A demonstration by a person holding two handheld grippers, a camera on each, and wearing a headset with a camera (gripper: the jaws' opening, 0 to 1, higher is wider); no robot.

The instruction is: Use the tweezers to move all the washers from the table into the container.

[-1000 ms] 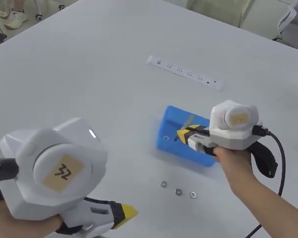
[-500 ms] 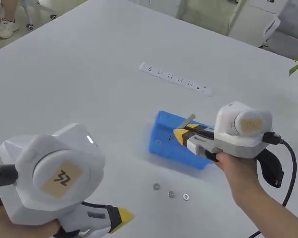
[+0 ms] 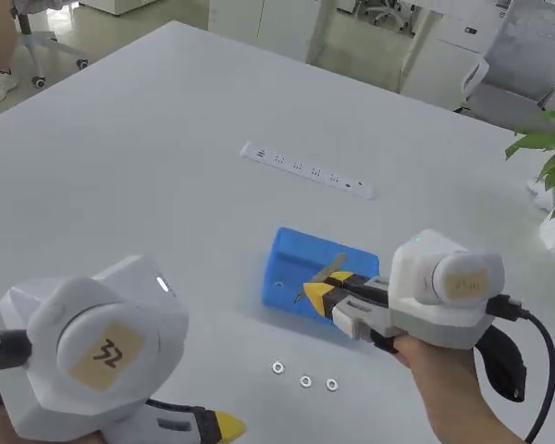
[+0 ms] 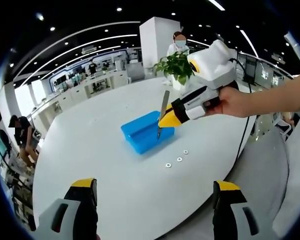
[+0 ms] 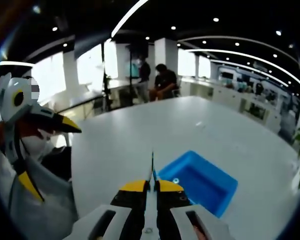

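Observation:
A blue container lies on the white table with one washer inside it. Three more washers lie in a row on the table just in front of it. My right gripper is shut on thin metal tweezers, whose tip hangs over the container's near edge. The same grip is seen in the right gripper view. My left gripper is open and holds nothing, low at the near left, well away from the washers.
A white power strip lies on the table beyond the container. A green plant and an office chair stand past the table's far right edge. People stand in the background.
The head camera has tilted up, so everything sits lower in the picture. The right gripper with the tweezers has shifted from over the container's middle toward its near edge. The left gripper stays low.

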